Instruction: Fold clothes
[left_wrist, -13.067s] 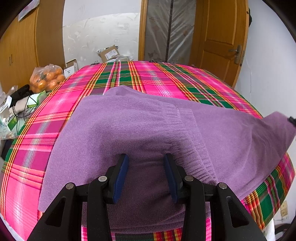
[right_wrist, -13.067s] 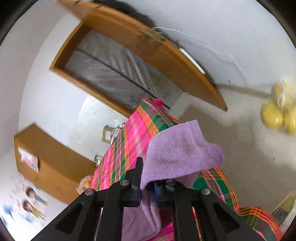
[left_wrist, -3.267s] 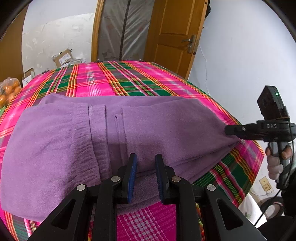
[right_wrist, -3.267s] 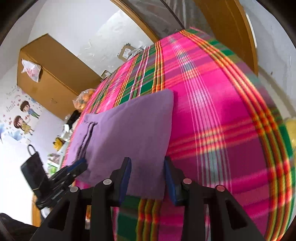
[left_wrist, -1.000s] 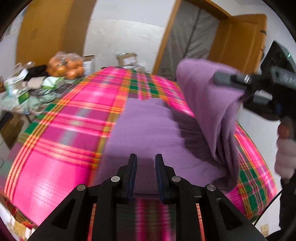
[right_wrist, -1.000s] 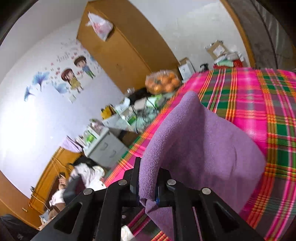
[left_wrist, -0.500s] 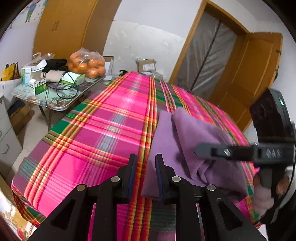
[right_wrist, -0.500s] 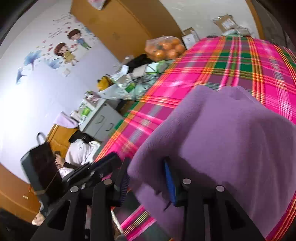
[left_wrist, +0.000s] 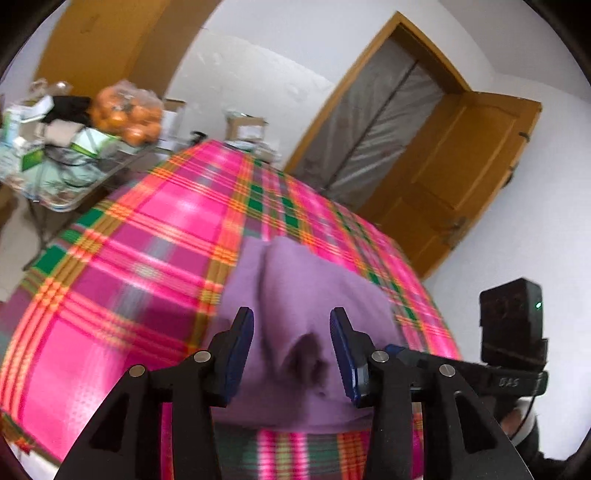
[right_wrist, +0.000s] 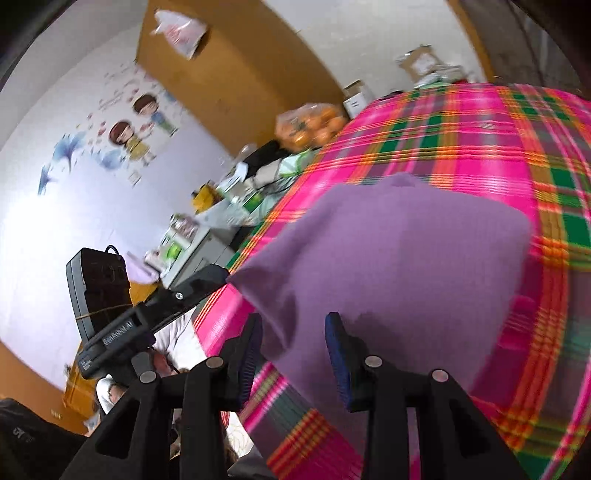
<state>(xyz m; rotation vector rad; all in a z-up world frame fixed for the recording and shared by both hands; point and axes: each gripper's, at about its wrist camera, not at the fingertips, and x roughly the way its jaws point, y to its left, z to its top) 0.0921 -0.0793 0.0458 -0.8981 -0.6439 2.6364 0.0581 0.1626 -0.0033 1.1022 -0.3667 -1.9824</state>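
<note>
The purple fleece garment (left_wrist: 295, 295) lies folded into a small bundle on the pink plaid table cover (left_wrist: 147, 236), near the table's front edge. My left gripper (left_wrist: 291, 350) is open, its blue pads either side of the bundle's near edge, holding nothing. In the right wrist view the same purple garment (right_wrist: 399, 258) lies folded on the plaid cover (right_wrist: 480, 147). My right gripper (right_wrist: 293, 354) is open over the bundle's near corner and empty. The left gripper's body (right_wrist: 147, 314) shows at the left of that view, and the right gripper's body (left_wrist: 509, 354) at the right of the left wrist view.
A side table (left_wrist: 62, 155) with boxes, cables and a bag of oranges (left_wrist: 125, 114) stands left of the table. Wooden doors (left_wrist: 461, 173) and a plastic-covered doorway are behind. A wooden cupboard (right_wrist: 229, 70) stands beyond the side table.
Both grippers have opened. The right gripper has let the purple fold down onto the bundle. Both views have swung and now look along the bundle's near edge.
</note>
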